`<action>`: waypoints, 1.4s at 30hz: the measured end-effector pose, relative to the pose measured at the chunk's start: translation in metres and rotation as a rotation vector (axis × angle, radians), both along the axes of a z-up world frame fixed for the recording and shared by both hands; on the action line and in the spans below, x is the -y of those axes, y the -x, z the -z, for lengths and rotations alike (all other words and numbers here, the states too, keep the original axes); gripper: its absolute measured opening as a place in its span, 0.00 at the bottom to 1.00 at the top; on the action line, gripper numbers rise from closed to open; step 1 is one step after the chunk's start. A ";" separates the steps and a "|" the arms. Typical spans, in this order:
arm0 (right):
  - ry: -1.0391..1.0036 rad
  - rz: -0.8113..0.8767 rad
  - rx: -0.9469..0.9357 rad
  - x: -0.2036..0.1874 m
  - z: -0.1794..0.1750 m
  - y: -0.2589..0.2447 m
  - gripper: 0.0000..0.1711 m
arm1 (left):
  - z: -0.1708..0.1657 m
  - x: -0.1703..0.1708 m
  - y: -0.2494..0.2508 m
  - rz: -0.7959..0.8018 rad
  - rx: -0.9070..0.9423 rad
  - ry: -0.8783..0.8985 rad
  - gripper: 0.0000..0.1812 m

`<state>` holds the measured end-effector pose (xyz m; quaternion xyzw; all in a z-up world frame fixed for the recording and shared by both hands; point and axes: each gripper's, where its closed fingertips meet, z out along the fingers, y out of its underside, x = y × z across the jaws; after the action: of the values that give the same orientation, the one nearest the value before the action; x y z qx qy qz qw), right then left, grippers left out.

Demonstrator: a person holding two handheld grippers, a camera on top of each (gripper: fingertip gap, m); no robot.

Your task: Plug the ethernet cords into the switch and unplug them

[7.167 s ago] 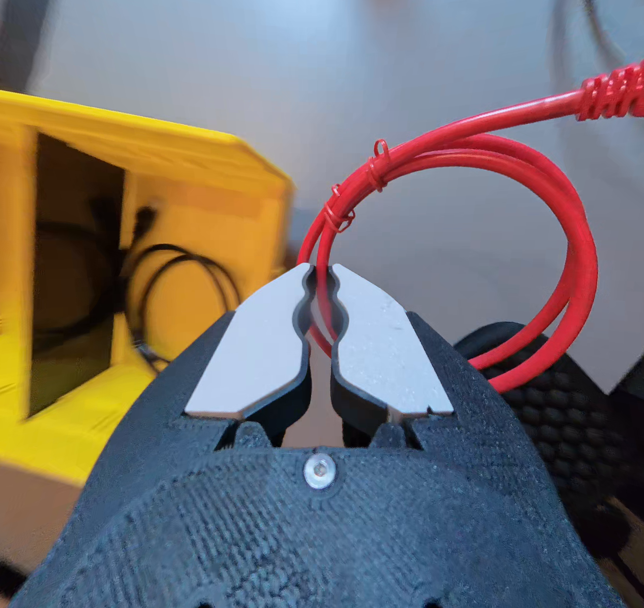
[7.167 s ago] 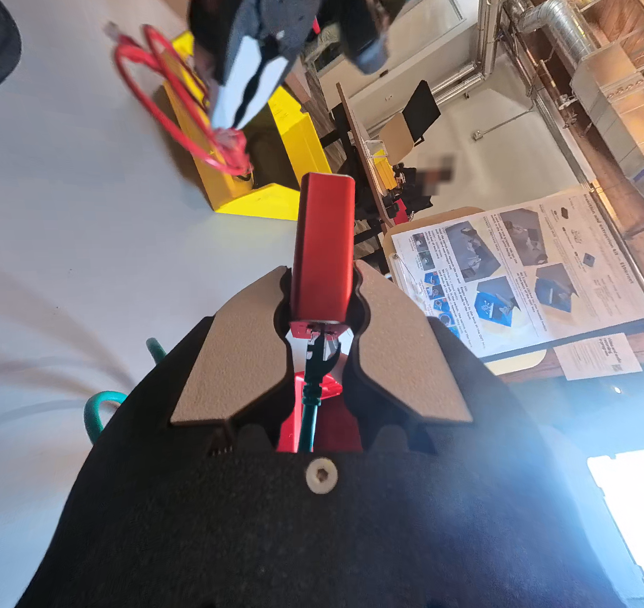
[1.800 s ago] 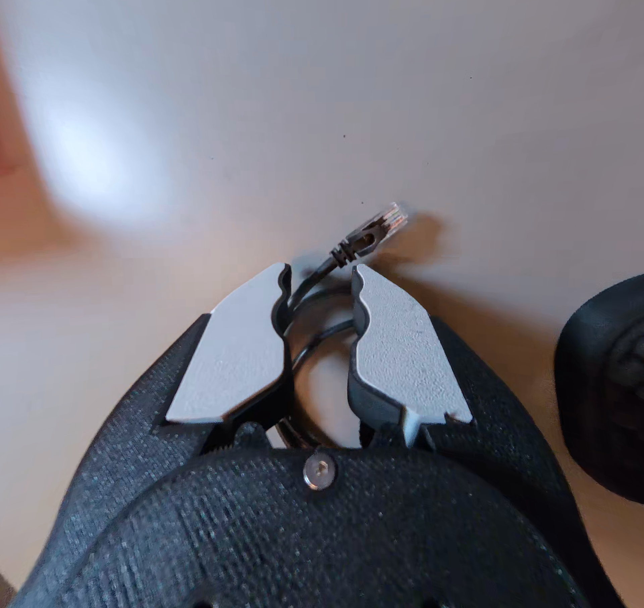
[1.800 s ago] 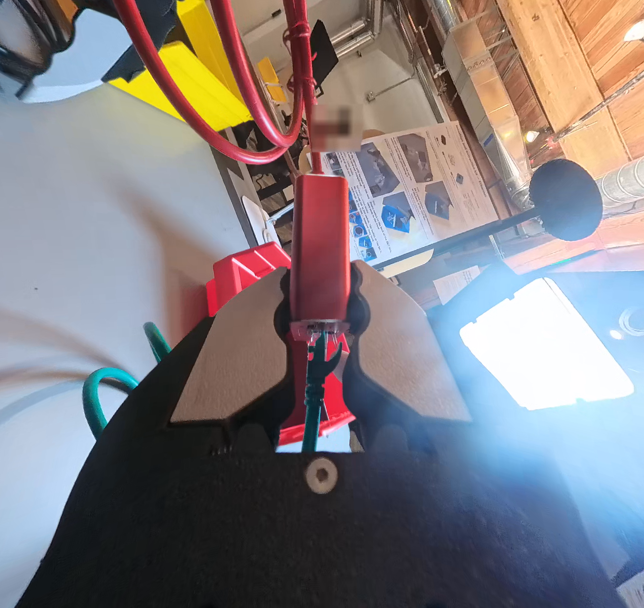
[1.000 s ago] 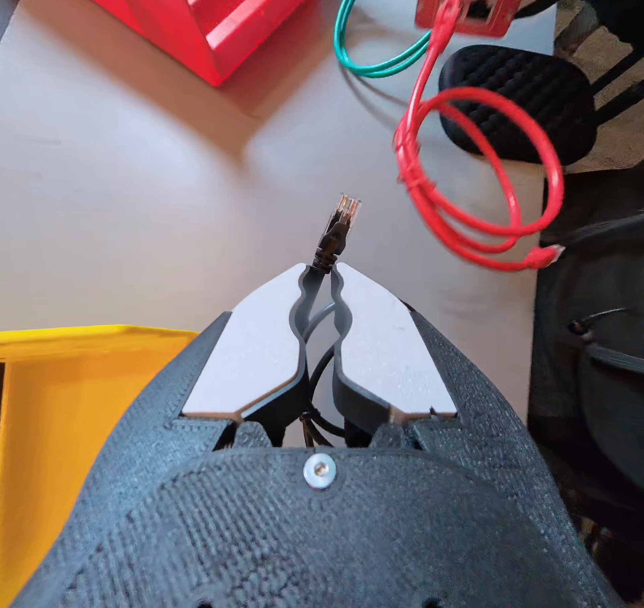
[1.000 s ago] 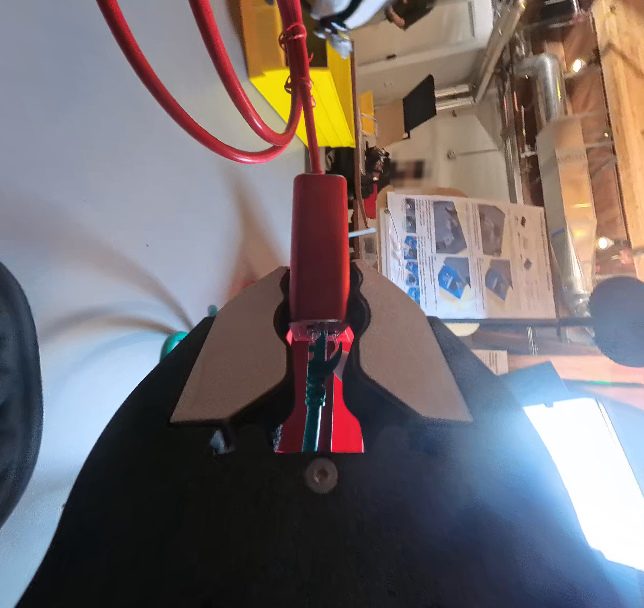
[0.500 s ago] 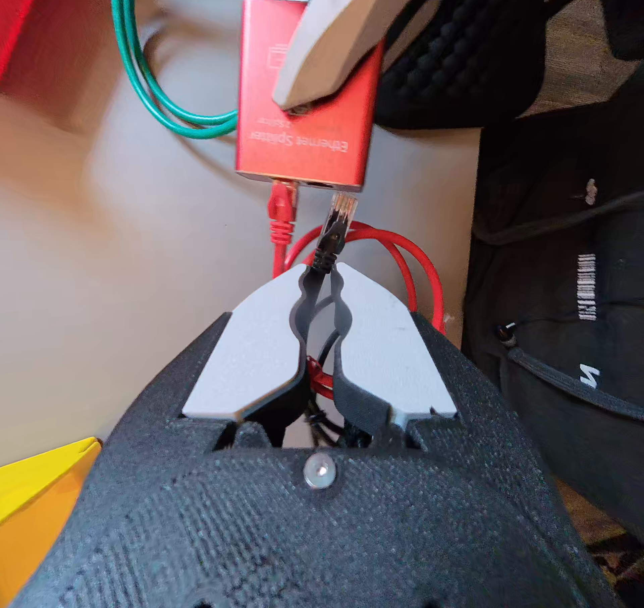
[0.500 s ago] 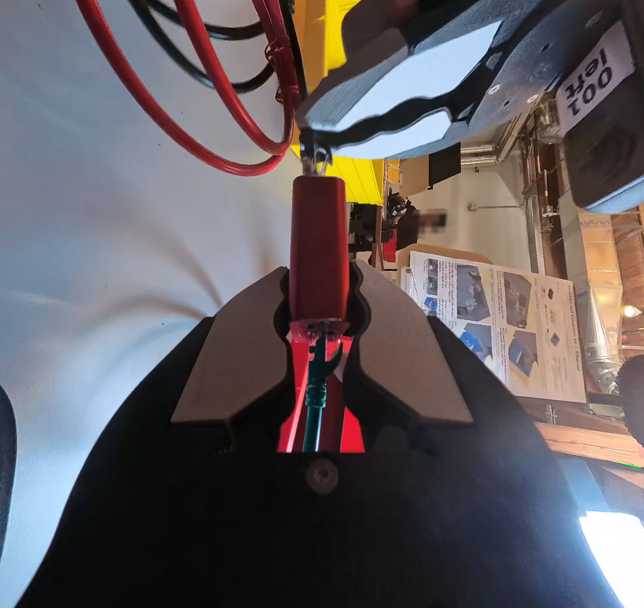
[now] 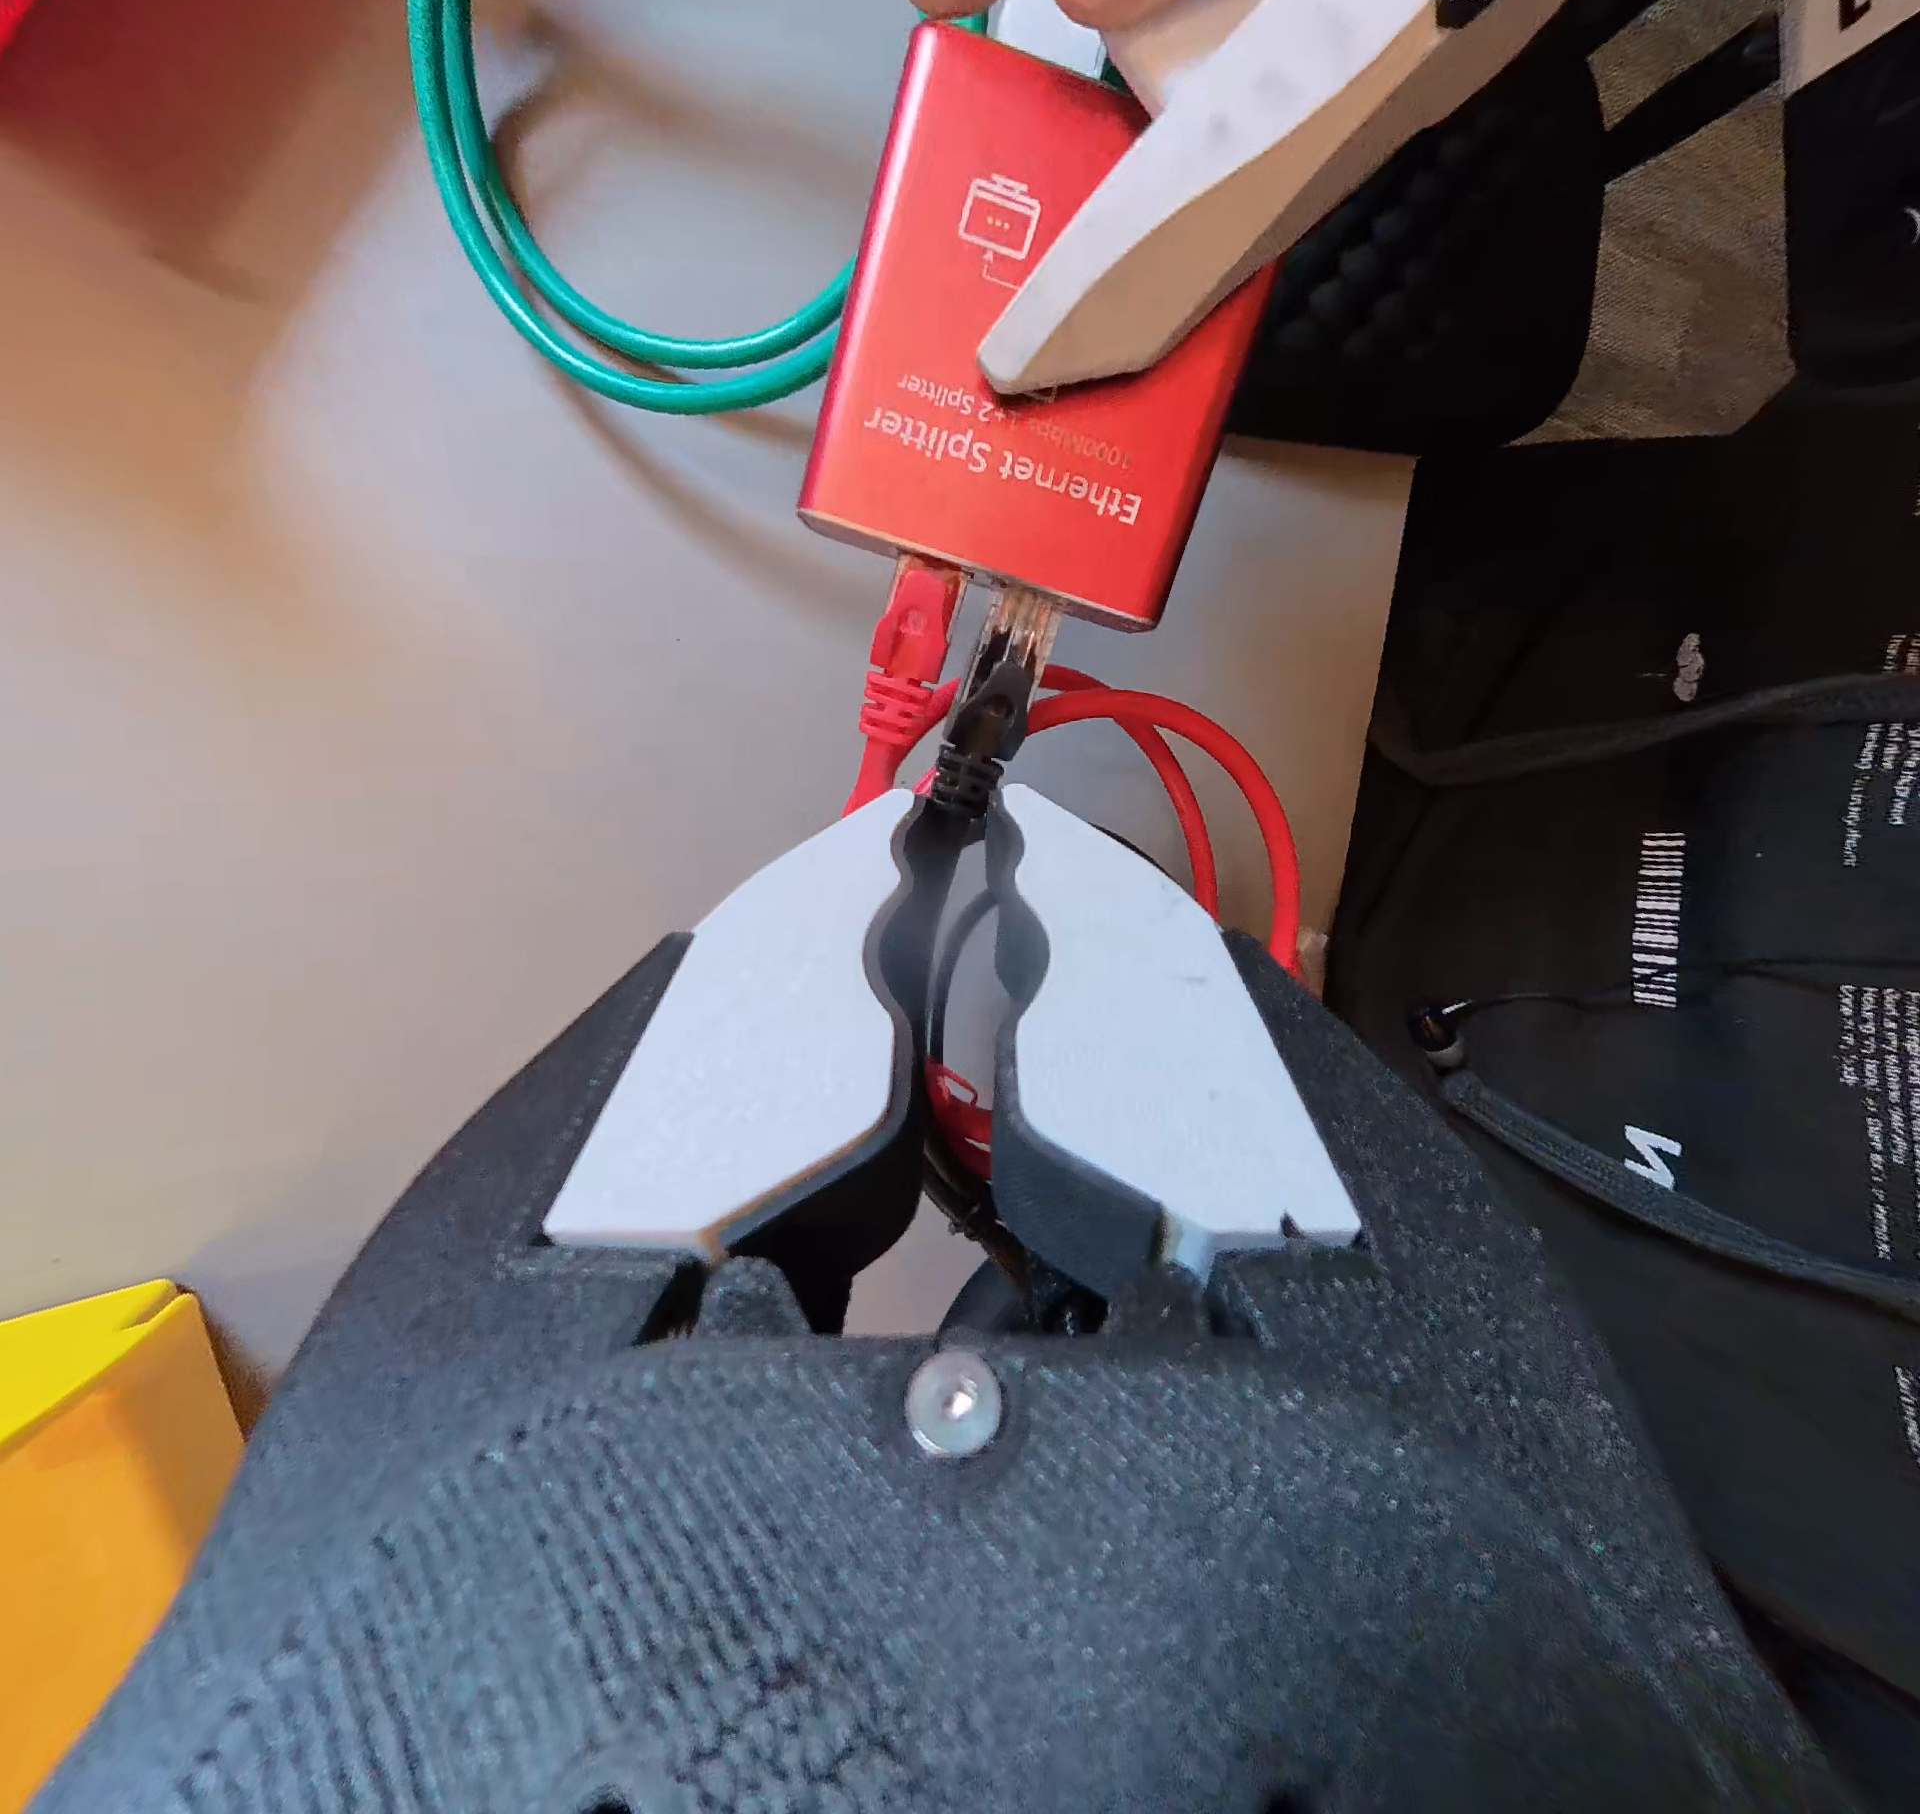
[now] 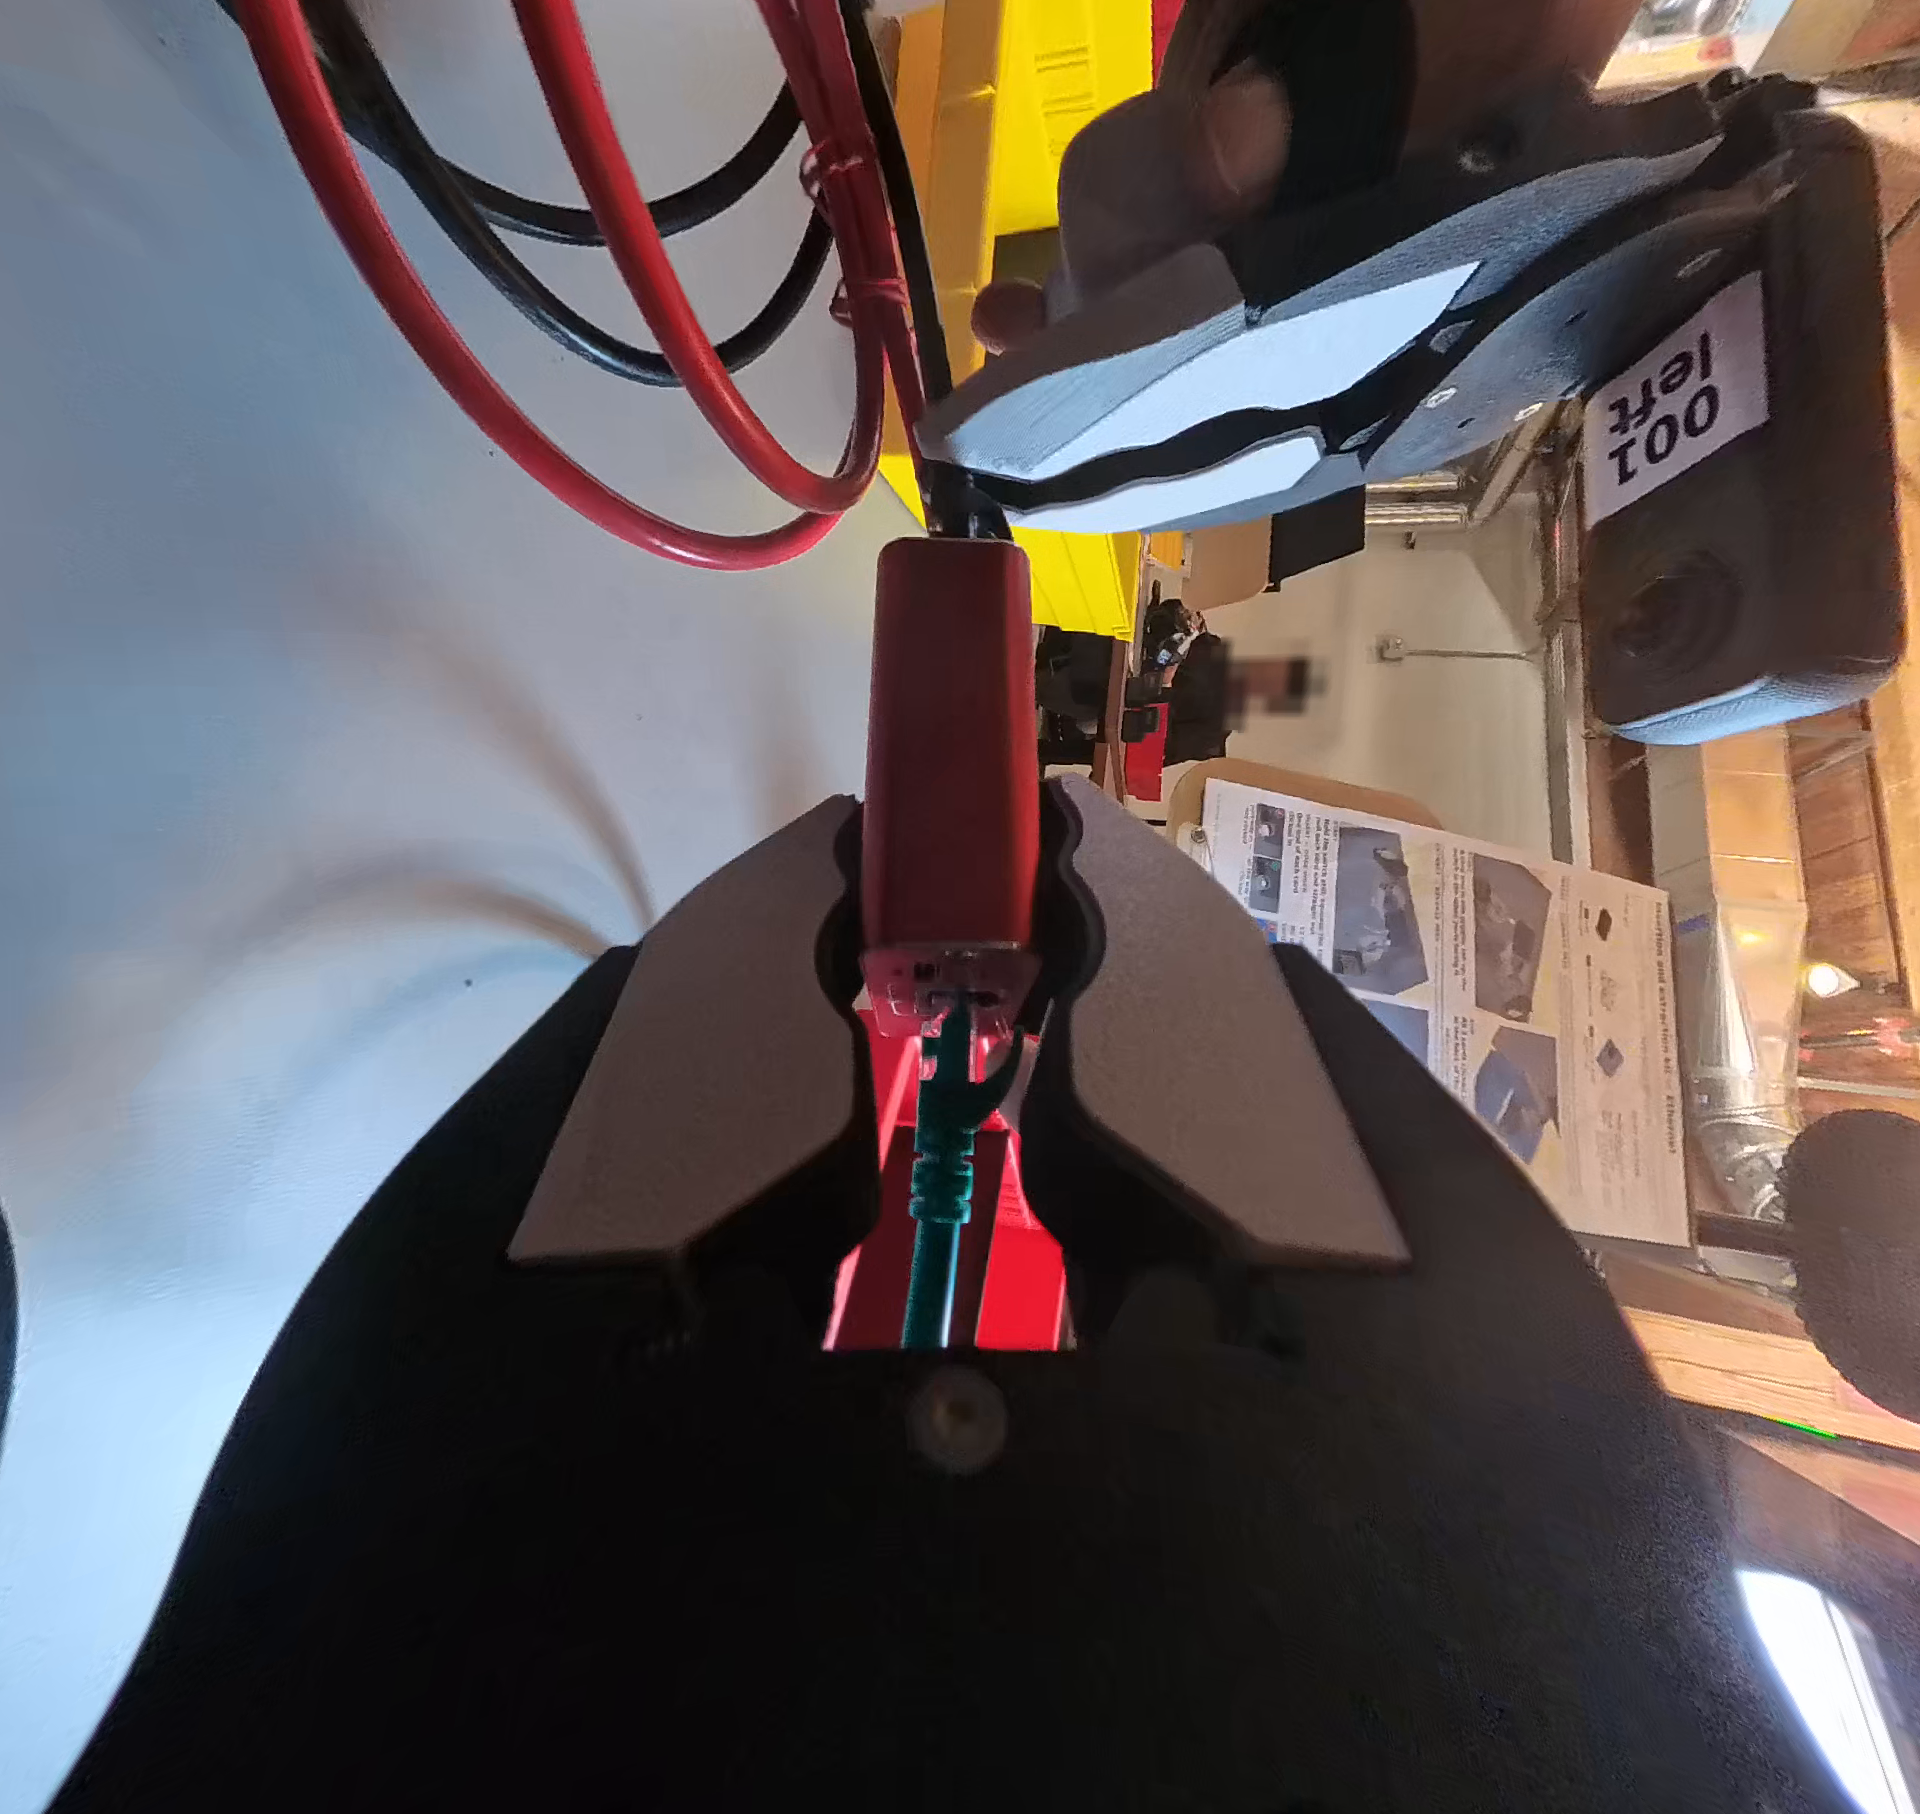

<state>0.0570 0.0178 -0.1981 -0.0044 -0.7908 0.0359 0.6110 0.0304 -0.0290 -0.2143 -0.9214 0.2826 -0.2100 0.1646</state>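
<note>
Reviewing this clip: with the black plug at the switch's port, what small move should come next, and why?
Probably push the left gripper straight on: the black plug looks only part-way into the red switch, beside the seated red plug, while the right gripper braces the switch.

Our left gripper: dark grey 3D-printed shell, ribbed layer texture, rounded hood shape. Two pale grey flat-faced fingers, wavy black-edged inner profiles. Silver socket-head screw centred behind finger roots.

Our right gripper: black matte printed shell, same hood shape. Two tan-grey fingers with scalloped black inner edges. Dull screw behind finger roots.

From right wrist view, our left gripper's side carries black rounded camera block with lens and white printed sticker.
</note>
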 end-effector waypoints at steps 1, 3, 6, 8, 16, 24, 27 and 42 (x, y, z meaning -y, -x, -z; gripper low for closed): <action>-0.008 -0.003 -0.002 0.000 -0.002 0.000 0.17 | -0.001 0.001 -0.001 0.004 0.002 -0.004 0.05; -0.011 -0.021 -0.001 0.005 -0.006 0.001 0.17 | -0.007 0.003 -0.007 0.013 0.033 -0.006 0.05; -0.008 -0.031 0.009 0.007 -0.009 0.002 0.17 | -0.011 0.005 -0.008 0.039 0.036 -0.046 0.04; -0.009 -0.033 0.023 0.010 -0.008 0.001 0.17 | -0.012 0.004 -0.010 0.049 0.034 -0.081 0.02; -0.047 0.039 0.030 0.004 -0.015 0.007 0.17 | -0.015 0.000 -0.002 0.094 -0.067 -0.333 0.10; 0.088 0.121 0.143 -0.005 -0.018 0.025 0.17 | -0.035 -0.022 0.006 0.034 -0.333 -0.832 0.20; 0.036 0.167 0.172 -0.010 -0.022 0.035 0.17 | -0.035 -0.029 0.016 0.039 -0.469 -0.908 0.17; 0.091 0.282 0.182 -0.008 -0.027 0.068 0.18 | -0.042 -0.045 0.038 0.034 -0.751 -1.130 0.15</action>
<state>-0.0107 0.0262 -0.1709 -0.1462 -0.8318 -0.0147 0.5353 -0.0074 0.0163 -0.1720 -0.6997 0.4014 0.3015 0.5083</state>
